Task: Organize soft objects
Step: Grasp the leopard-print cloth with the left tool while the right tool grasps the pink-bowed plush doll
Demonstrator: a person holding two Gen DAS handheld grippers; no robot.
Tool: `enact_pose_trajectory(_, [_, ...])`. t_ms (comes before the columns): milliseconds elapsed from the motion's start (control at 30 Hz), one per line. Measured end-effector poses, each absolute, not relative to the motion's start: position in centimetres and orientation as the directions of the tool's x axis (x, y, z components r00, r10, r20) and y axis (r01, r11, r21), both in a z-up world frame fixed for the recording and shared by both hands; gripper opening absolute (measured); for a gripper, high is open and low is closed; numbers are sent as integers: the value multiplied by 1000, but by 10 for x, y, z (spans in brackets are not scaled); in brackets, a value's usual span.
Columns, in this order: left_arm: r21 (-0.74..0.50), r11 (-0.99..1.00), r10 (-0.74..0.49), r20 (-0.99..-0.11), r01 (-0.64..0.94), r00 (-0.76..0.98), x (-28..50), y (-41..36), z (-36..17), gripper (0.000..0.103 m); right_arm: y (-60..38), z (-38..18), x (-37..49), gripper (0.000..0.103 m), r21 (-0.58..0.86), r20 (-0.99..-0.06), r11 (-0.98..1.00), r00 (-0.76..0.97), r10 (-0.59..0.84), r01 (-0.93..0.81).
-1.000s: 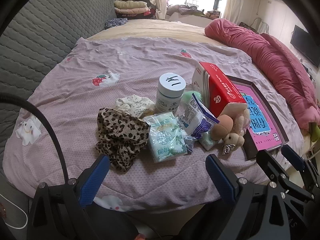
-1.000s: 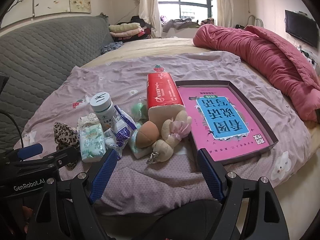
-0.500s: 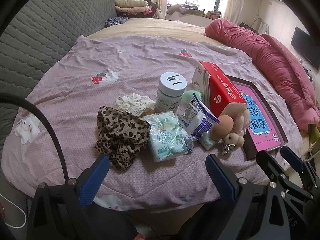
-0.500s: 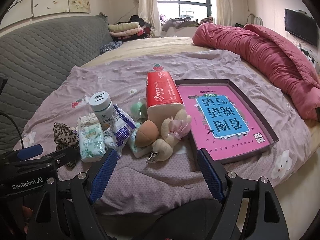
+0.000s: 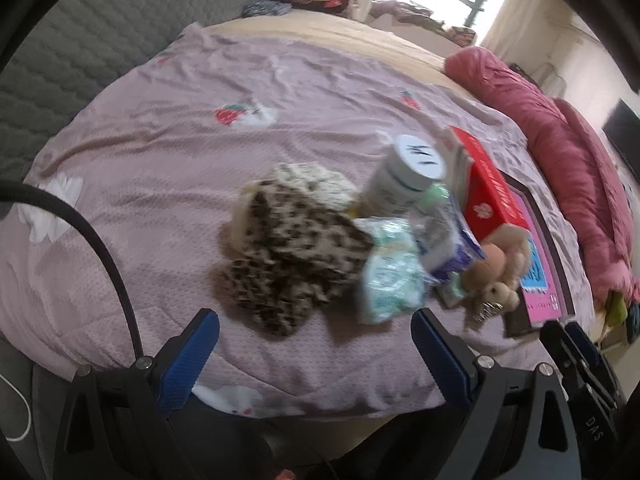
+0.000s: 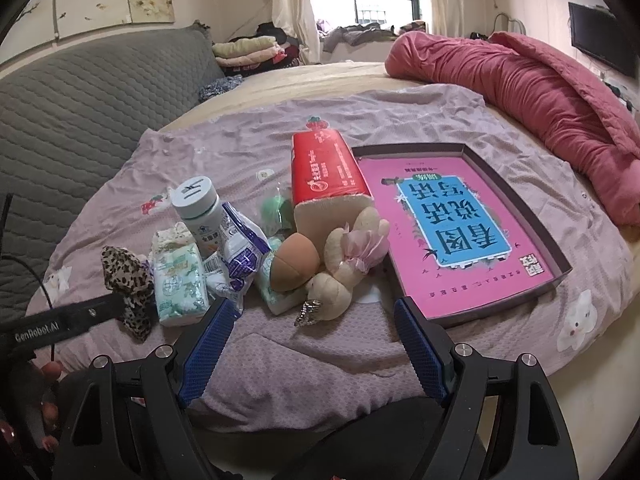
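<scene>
Swung my left claw (image 5: 314,336) in toward the leopard cloth (image 5: 292,256) on the bed (image 5: 160,152); view blurred. Both claws apart, empty; right claw (image 6: 310,324) faces the plush toy (image 6: 344,264). Sorting not begun

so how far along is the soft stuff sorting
Nothing looks done: the shallow box holds no loose items. Nothing is in hand; the left tongs and right tongs are open and empty. Left: the leopard cloth, plush toy and the rest remain piled on the bedspread.

Left tongs (image 5: 315,334) spread wide, empty, near leopard-print cloth (image 5: 296,256), view blurred
</scene>
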State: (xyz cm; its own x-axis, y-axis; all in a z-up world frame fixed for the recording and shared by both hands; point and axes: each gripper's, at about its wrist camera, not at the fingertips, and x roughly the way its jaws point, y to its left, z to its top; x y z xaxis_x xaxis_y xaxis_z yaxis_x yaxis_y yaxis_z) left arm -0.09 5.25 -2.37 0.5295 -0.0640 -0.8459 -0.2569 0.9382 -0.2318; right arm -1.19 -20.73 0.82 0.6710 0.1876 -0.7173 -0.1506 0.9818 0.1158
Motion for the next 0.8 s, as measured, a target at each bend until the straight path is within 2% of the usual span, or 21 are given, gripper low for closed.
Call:
enact_pose_trajectory(200, [-244,921,-57,-855,-303,516,12,73,-39,97,-208,-6,4,83,141,-739,981,645,194,-134])
enact_pose_trajectory(367, [-284,913,-100,-853,-294,513,26,75,-49,97,-210,-17,18,83,163,-752,980,629,199,-116])
enact_pose_trajectory(433, [-305,906,-113,-842,-292,528,29,75,-49,94,-212,-20,22,83,168,-755,980,625,200,-110])
enact_pose_trajectory(533, [-331,897,-131,-832,-293,539,34,77,-52,85,-214,-24,28,83,171,-756,980,624,198,-103])
enact_pose_trajectory(667, [-348,892,-150,-831,-289,536,38,77,-59,65,-218,-29,34,83,190,-763,979,616,196,-77])
enact_pose_trajectory(800, [-345,896,-151,-828,-279,540,39,76,-61,51,-222,-36,42,83,197,-780,979,597,187,-50])
